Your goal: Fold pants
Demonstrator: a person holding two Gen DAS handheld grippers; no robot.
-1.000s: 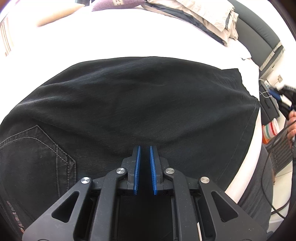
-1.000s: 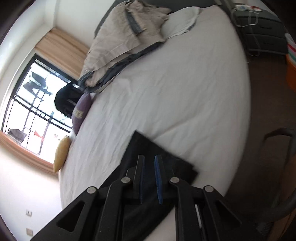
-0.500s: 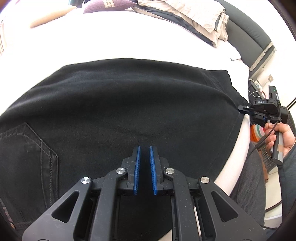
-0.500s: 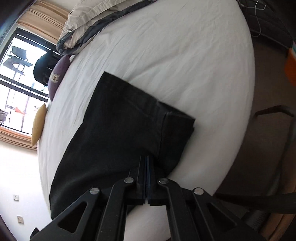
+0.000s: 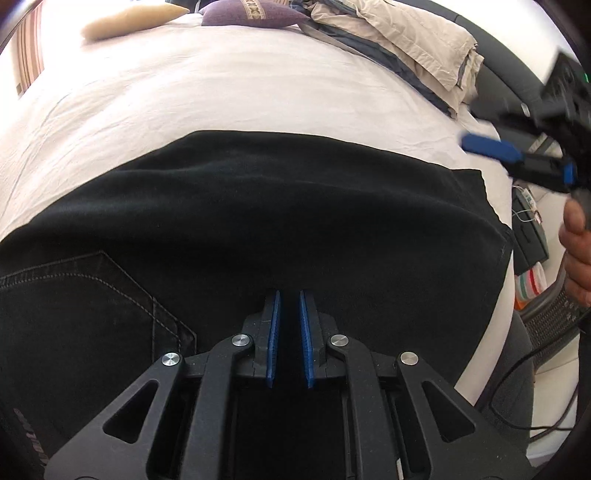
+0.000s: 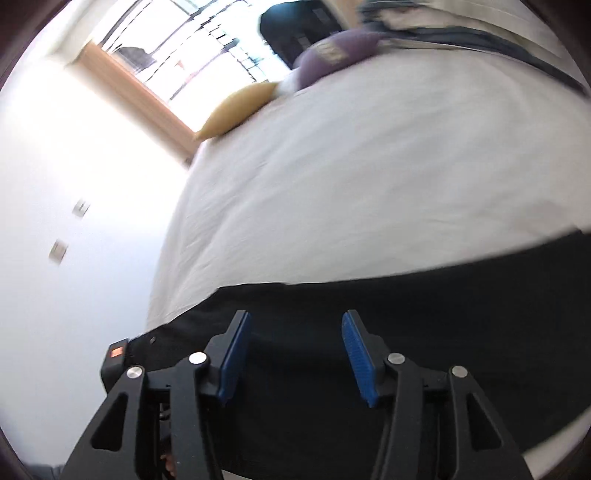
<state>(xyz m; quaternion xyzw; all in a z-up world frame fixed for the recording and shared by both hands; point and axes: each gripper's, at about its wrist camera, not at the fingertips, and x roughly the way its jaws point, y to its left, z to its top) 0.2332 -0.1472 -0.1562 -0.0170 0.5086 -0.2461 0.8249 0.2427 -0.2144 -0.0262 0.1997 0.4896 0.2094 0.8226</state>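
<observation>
Black pants (image 5: 280, 221) lie flat across the white bed (image 5: 221, 88), with a stitched back pocket (image 5: 103, 295) at the left. My left gripper (image 5: 289, 301) hovers low over the near edge of the pants, its blue pads a narrow gap apart with nothing between them. My right gripper (image 6: 295, 321) is open and empty above the pants (image 6: 406, 332). It also shows in the left wrist view (image 5: 517, 155), raised at the far right above the leg ends, held by a hand (image 5: 576, 251).
A beige and grey duvet (image 5: 406, 40), a purple cushion (image 5: 251, 14) and a yellow cushion (image 5: 125, 22) lie at the far side of the bed. A window (image 6: 207, 62) and white wall are beyond. A nightstand (image 5: 528, 236) and cables are at the right.
My right gripper has opened, let go of the pant-leg end, risen and swung to face along the bed. The left gripper has stayed over the near edge.
</observation>
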